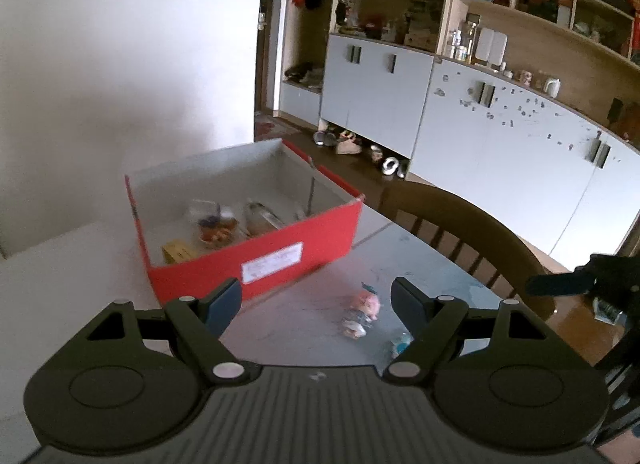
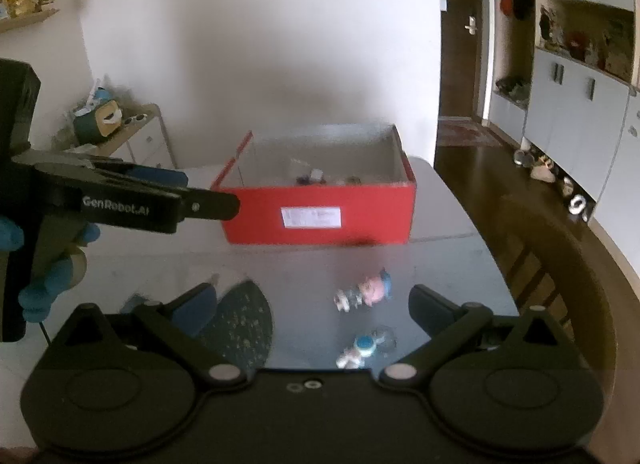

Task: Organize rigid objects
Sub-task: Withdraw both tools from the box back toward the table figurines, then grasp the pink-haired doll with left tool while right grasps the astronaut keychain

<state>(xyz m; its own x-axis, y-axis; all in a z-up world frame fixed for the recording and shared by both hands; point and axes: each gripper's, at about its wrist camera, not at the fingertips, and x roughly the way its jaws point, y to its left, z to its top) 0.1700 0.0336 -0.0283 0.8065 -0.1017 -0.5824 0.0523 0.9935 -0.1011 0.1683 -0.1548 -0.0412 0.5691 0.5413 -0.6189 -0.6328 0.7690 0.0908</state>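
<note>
A red box [image 1: 256,260] with a white label stands on the table and holds several small items; it also shows in the right wrist view [image 2: 320,208]. A pink-headed figurine [image 1: 362,310] lies on the table in front of the box, also in the right wrist view [image 2: 366,294]. A blue-capped figurine [image 2: 366,348] lies nearer, partly hidden in the left wrist view [image 1: 400,342]. My left gripper [image 1: 316,300] is open and empty above the table. My right gripper [image 2: 314,304] is open and empty, with both figurines between its fingers in view.
A wooden chair [image 1: 472,232] stands at the table's right edge. White cabinets [image 1: 500,144] and shelves line the far wall, with shoes on the floor. A dark patterned round mat [image 2: 240,324] lies on the table. The left gripper's body [image 2: 120,200] reaches in from the left.
</note>
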